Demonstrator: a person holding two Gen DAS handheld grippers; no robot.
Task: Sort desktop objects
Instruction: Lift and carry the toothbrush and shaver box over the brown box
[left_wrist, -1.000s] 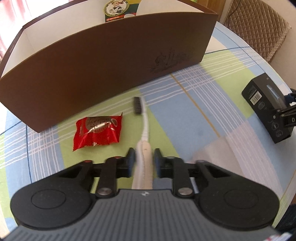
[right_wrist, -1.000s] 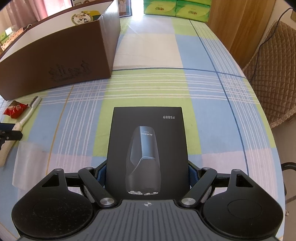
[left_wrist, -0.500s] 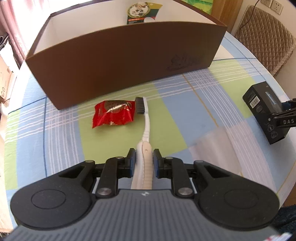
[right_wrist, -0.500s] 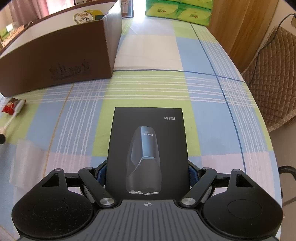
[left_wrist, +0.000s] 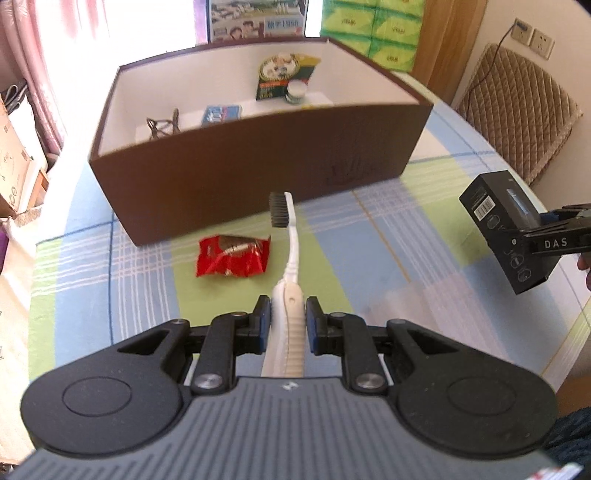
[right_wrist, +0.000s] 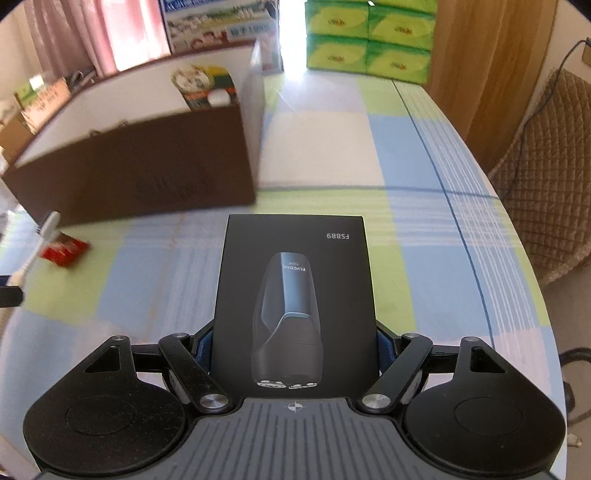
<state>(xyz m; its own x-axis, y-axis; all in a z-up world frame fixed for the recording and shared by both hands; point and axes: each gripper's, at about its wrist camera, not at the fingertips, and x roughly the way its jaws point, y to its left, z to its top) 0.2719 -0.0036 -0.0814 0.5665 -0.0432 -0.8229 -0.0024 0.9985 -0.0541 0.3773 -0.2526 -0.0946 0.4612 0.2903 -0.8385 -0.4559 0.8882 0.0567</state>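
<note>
Toothbrush (left_wrist: 291, 236) sits clamped by its handle in the left tool (left_wrist: 287, 314), lifted off the surface (left_wrist: 369, 240), bristles ahead toward the brown box (left_wrist: 258, 177). One black carton (right_wrist: 295, 295) is pinched across its width in the right tool (right_wrist: 295, 354). Already inside the box: about four items. Left lying ahead of the left tool: one red wrapper (left_wrist: 232, 256). So, by my reckoning, sorting is past halfway.

Bright daylight poured in past pink curtains (left_wrist: 40, 55) at the back left. A wooden panel (right_wrist: 495, 66) rose at the right, with green tissue packs (right_wrist: 369, 37) stacked beside it. A quilted tan chair (left_wrist: 517, 110) stood near white wall sockets (left_wrist: 532, 35), its seat tucked against the plaid tablecloth (right_wrist: 424, 177).
</note>
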